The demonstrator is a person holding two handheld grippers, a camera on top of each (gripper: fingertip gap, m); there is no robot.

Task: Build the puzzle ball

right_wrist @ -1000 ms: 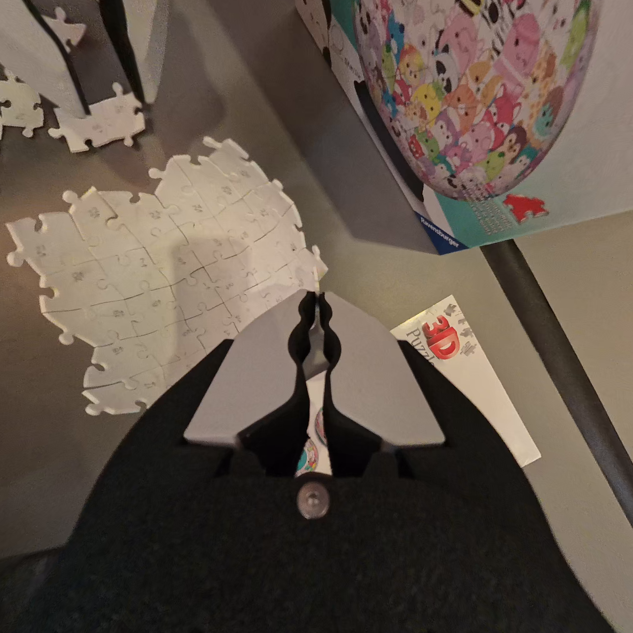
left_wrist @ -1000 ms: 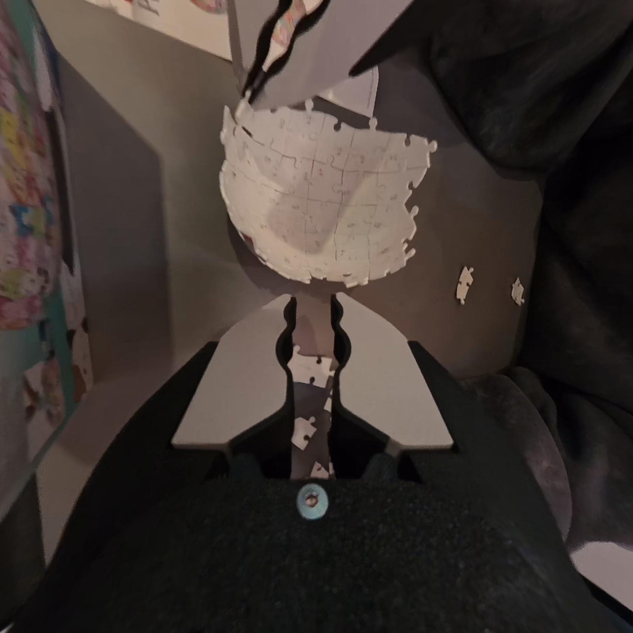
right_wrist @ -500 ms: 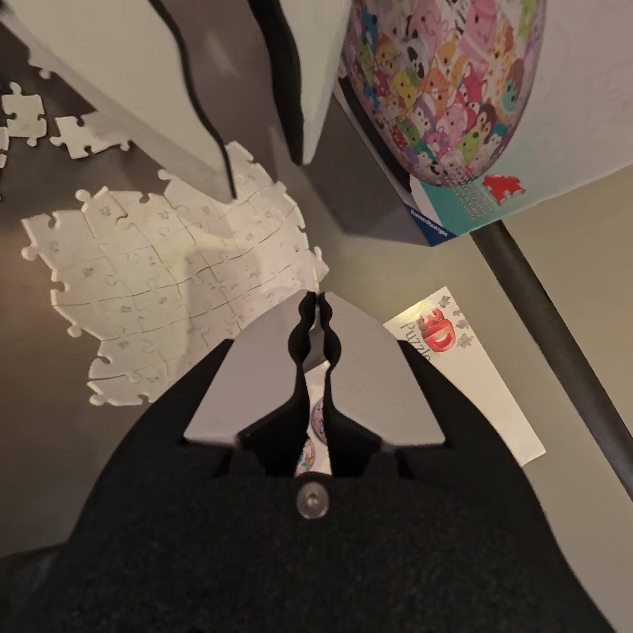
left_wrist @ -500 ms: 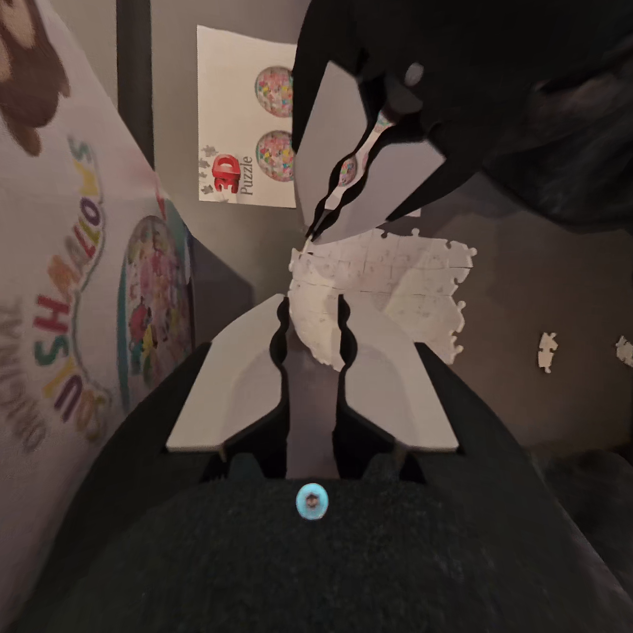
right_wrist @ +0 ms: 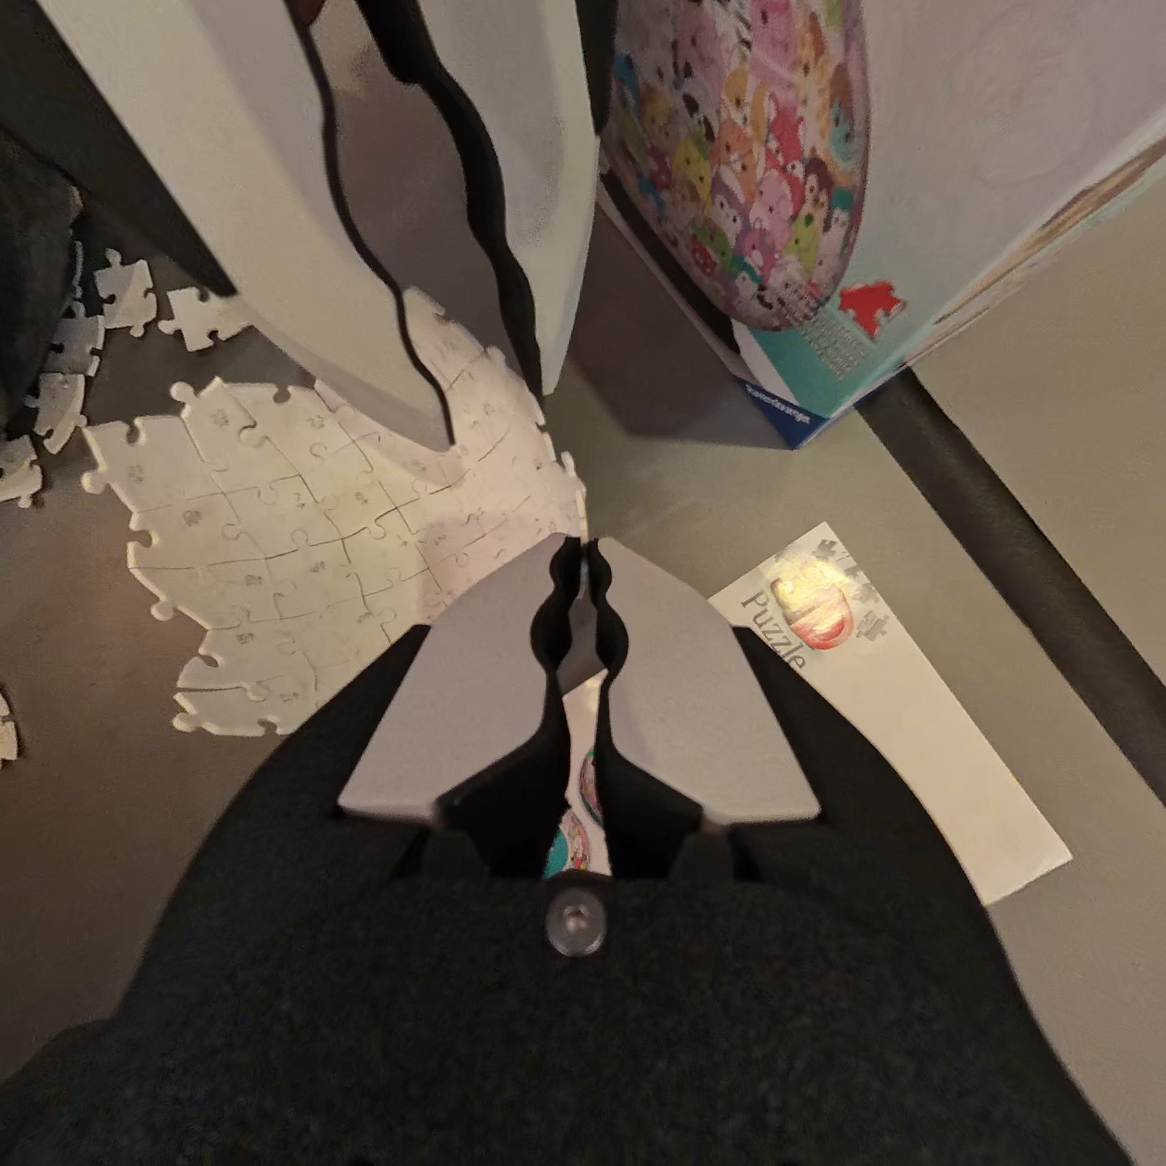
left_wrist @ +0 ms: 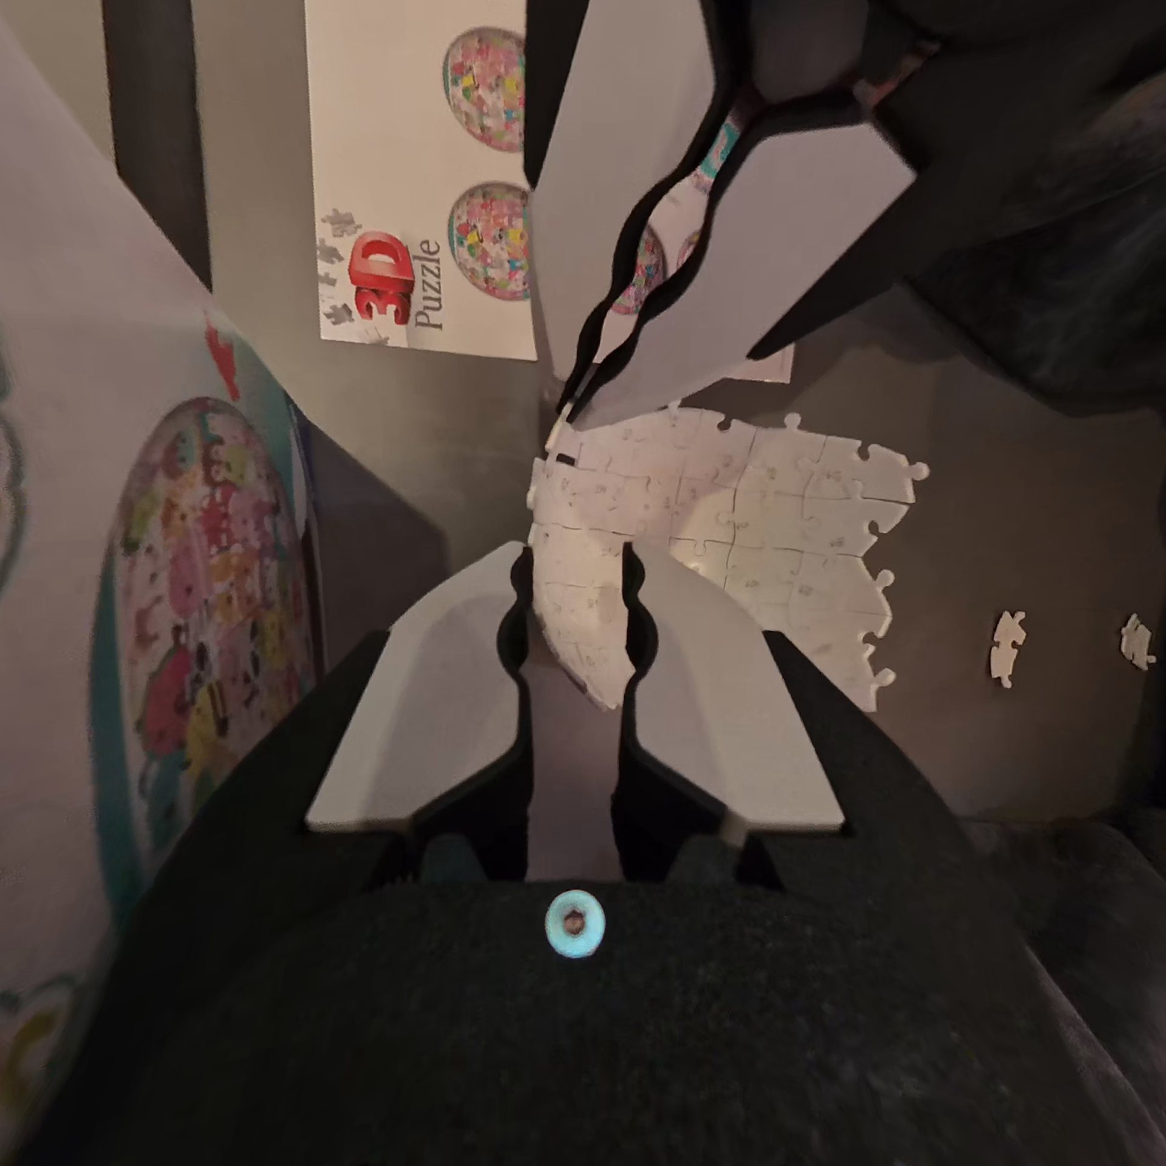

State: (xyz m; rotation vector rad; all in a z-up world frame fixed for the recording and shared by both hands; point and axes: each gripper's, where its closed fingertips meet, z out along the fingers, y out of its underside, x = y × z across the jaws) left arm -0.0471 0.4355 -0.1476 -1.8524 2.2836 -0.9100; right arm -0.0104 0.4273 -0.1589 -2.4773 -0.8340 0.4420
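- Step in hand, judging by the layout: seating one small piece into the upper left rim of the curved puzzle shell (left_wrist: pixel 725 524), white side up on the grey desk (left_wrist: pixel 1009 757).
- Right hand-held gripper (right_wrist: pixel 583 547) pressed together on a thin piece at its tips, touching the shell's edge at centre frame.
- Left hand-held gripper (left_wrist: pixel 571 558) spread, straddling the shell's lower left edge; no contact clearly visible.
- Best done by closing the left on the rim to brace, then lining tab with slot before pressing down gently; too much force could buckle the joined pieces.
- Loose pieces (left_wrist: pixel 1007 647) at right of the left wrist view, more in a heap (right_wrist: pixel 57 378) at left of the right wrist view.
- Puzzle box (right_wrist: pixel 883 221) upper right, leaflet (right_wrist: pixel 915 757) lower right, both clear of the work.
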